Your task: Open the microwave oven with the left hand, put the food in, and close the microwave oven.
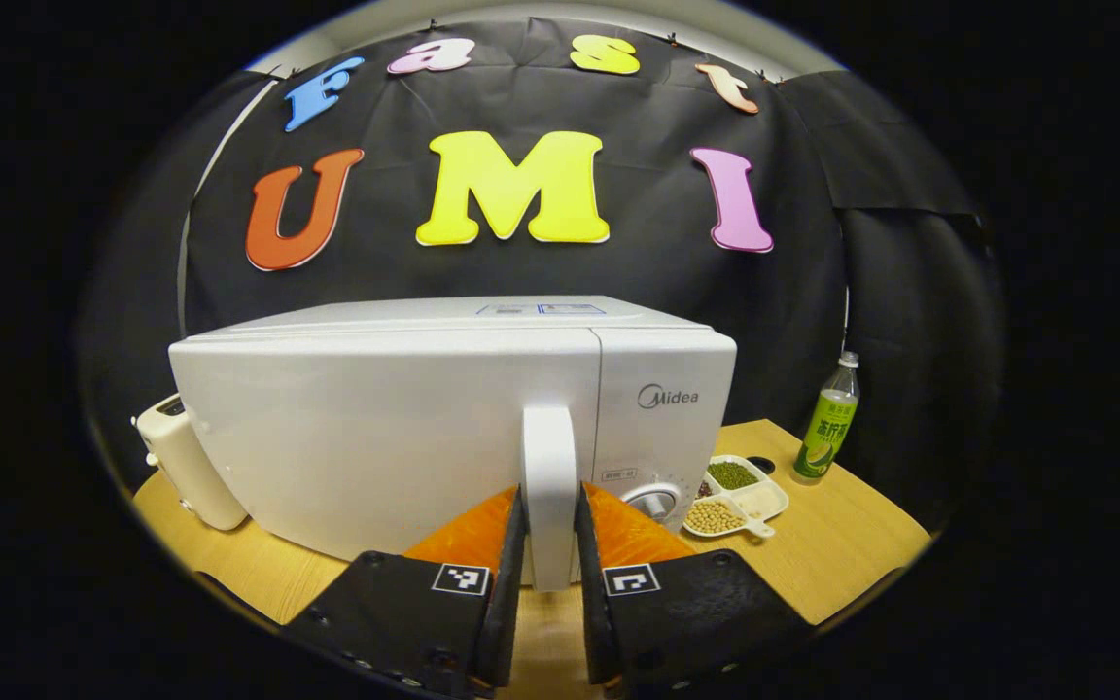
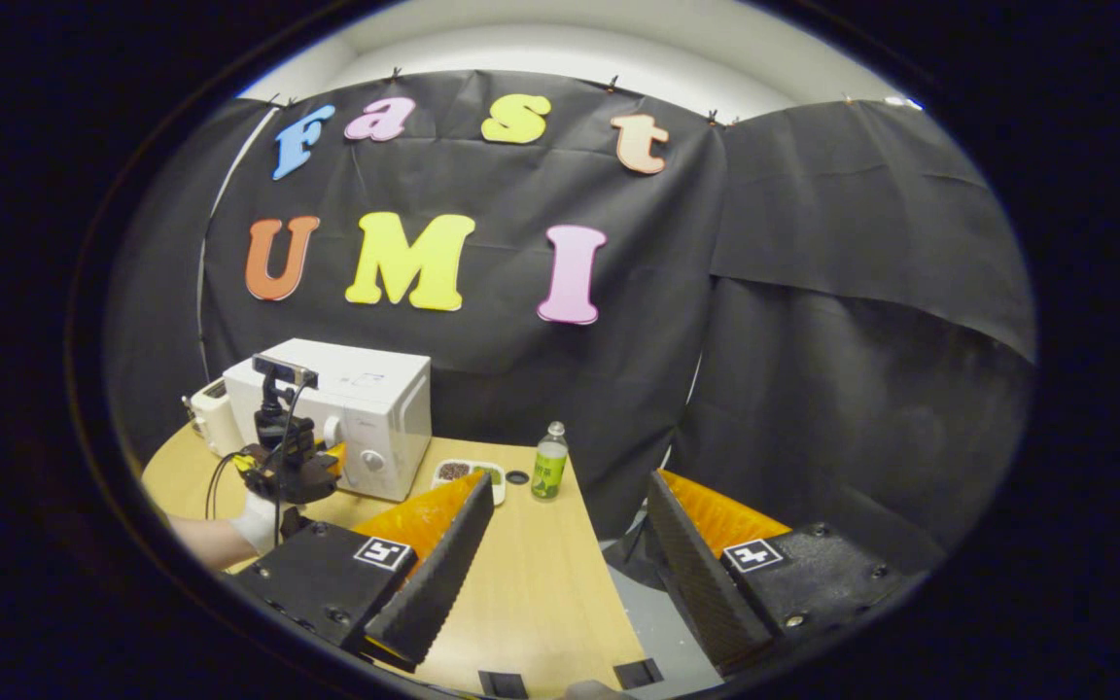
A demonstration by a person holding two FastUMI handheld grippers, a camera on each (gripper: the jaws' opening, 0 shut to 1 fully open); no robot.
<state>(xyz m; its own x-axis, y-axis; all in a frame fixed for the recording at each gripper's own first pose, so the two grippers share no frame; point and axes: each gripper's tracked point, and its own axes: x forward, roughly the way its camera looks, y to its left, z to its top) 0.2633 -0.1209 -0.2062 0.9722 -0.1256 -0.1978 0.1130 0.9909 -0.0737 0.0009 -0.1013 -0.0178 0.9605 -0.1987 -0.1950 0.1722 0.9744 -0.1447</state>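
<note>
The white microwave oven (image 1: 453, 418) stands at the desk's (image 1: 842, 544) back edge, door shut. Its vertical door handle (image 1: 550, 486) sits between the left gripper's (image 1: 550, 544) jaws — they pinch it from both sides. The right gripper (image 2: 560, 544) hovers over the desk's near edge, jaws spread wide — nothing between them.

1. The microwave oven (image 1: 404, 428) has a smooth, white, slightly glossy casing; its door handle (image 1: 549, 486) looks like the same white plastic.
2. The table (image 1: 852, 544) has a pale wood-grain top with a matt finish.
3. The left gripper (image 1: 550, 574) has matt black plastic bodies, ribbed black pads on its jaws and orange backing.
4. The bottle (image 1: 827, 420) at the table's far right edge is clear plastic with a glossy green label.
5. The booth wall (image 2: 813, 292) is matt black cloth, creased.
</note>
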